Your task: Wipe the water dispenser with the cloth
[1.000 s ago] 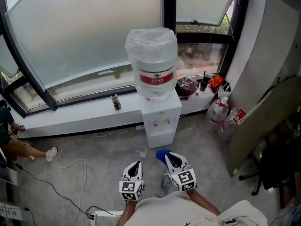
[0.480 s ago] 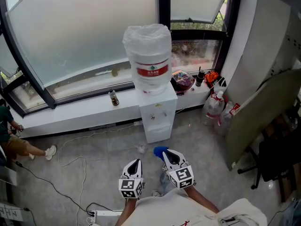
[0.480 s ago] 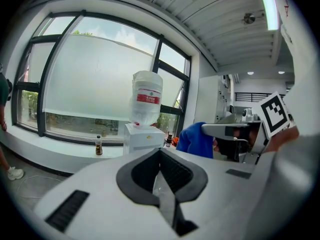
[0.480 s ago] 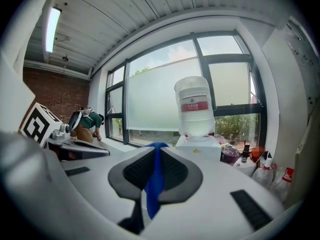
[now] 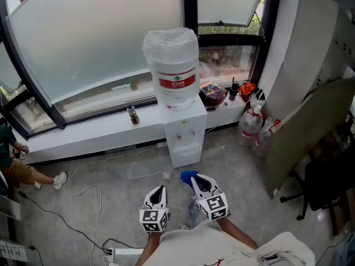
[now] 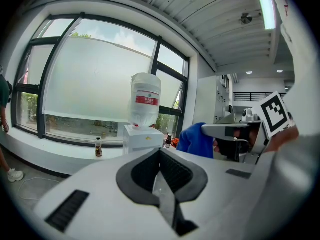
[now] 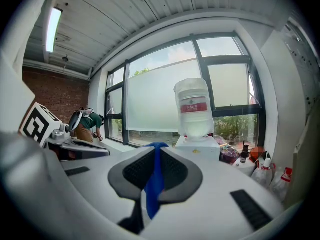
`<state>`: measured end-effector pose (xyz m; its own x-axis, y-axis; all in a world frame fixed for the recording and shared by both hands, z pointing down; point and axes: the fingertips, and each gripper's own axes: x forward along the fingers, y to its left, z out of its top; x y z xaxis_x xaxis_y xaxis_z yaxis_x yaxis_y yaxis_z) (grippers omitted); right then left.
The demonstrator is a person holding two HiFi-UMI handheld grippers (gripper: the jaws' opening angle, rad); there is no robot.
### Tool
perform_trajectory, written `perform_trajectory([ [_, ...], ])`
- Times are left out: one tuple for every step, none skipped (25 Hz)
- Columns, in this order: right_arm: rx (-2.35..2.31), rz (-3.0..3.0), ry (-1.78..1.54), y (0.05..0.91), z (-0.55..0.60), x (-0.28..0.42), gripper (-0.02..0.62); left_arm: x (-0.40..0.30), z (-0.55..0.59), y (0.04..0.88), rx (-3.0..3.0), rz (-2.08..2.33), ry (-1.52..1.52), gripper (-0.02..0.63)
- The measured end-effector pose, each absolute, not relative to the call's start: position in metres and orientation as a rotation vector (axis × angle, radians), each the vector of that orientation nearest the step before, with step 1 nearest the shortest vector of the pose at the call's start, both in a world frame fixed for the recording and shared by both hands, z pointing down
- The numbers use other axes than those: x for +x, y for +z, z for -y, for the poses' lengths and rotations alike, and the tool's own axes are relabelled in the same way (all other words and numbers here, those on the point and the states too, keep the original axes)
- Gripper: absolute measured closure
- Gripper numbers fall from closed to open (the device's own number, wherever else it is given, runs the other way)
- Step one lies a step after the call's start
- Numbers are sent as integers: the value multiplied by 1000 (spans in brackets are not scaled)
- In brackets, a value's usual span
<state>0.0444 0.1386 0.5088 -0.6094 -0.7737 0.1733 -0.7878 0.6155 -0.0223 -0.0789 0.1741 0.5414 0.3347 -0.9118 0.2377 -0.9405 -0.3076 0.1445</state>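
The white water dispenser [image 5: 182,132] stands against the window ledge with a plastic-wrapped bottle [image 5: 172,65] on top; it also shows ahead as the dispenser [image 6: 143,136] in the left gripper view and the dispenser [image 7: 197,144] in the right gripper view. My right gripper [image 5: 194,179] is shut on a blue cloth [image 5: 187,177], which is pinched between its jaws as the cloth [image 7: 155,179]. My left gripper [image 5: 159,192] is shut with nothing in it, and sits left of the right one, both well short of the dispenser. From the left gripper view the cloth [image 6: 196,140] hangs off the right gripper.
A small brown bottle [image 5: 132,115] stands on the white ledge [image 5: 83,134] left of the dispenser. Bottles and clutter [image 5: 252,115] crowd the right corner, beside a leaning board [image 5: 305,132]. Cables [image 5: 89,195] trail over the floor. A seated person [image 5: 16,168] is at far left.
The view has drifted back and slightly left from the dispenser. Both grippers keep their places and states, the cloth still in the right one.
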Motion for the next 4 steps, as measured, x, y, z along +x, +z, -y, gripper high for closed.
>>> perform_trajectory([
  [1309,2691,142,509,-139,45,558,-78,-174,541,2348,1668,160,595],
  [1308,2692,140,509,-139,45,558,-77,-174,542,2349,1667,158,595],
  [1307,2692,139,509,-139,45,558,-77,-174,542,2350,1667,158,594],
  [1306,2692,138,510,-140,45,558,-76,-174,543,2350,1667,157,594],
])
